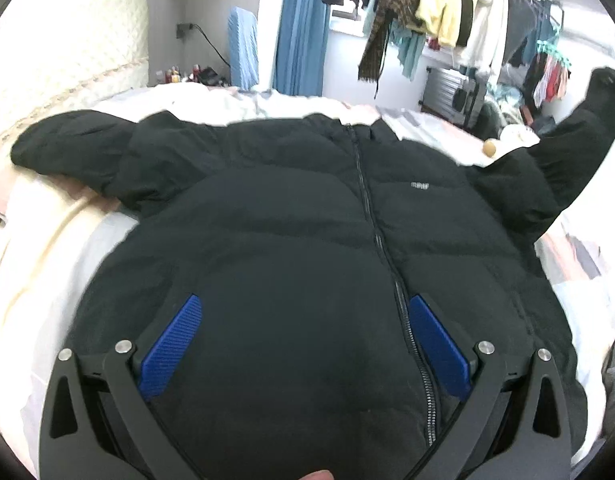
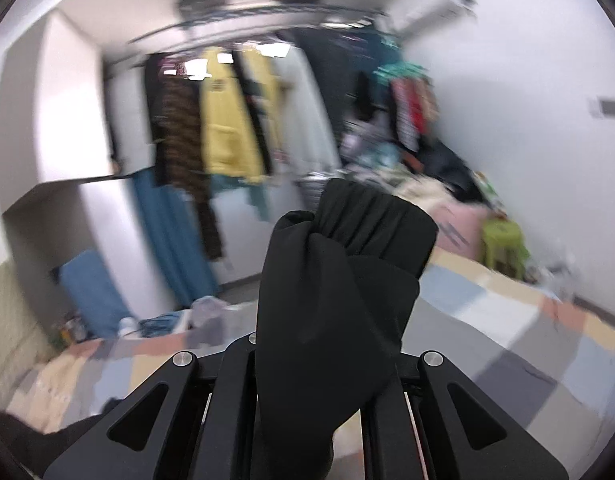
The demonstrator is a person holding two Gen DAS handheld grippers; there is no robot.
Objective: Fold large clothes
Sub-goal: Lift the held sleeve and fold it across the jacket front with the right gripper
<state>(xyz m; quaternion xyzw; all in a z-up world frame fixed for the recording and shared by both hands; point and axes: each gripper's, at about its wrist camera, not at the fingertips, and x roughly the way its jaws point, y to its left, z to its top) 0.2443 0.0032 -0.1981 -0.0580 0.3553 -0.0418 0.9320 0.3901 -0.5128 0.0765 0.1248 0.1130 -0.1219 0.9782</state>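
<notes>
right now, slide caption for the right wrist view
Right gripper shut on the black jacket's sleeve, lifted above the patchwork bedspread.

From my right wrist camera the whole room is smeared; the hanging clothes (image 2: 227,120) are only colour streaks. The black sleeve (image 2: 339,280) covers my right gripper (image 2: 327,360) fingertips completely. The small logo (image 1: 420,188) on the jacket (image 1: 287,260) is unreadable for me.

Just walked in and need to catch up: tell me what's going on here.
A person with a gripper in each hand is folding a black puffer jacket spread front-up on a bed. The right gripper is shut on the jacket's sleeve cuff, raised off the bed. The left gripper hovers open over the jacket's lower front, holding nothing.
</notes>
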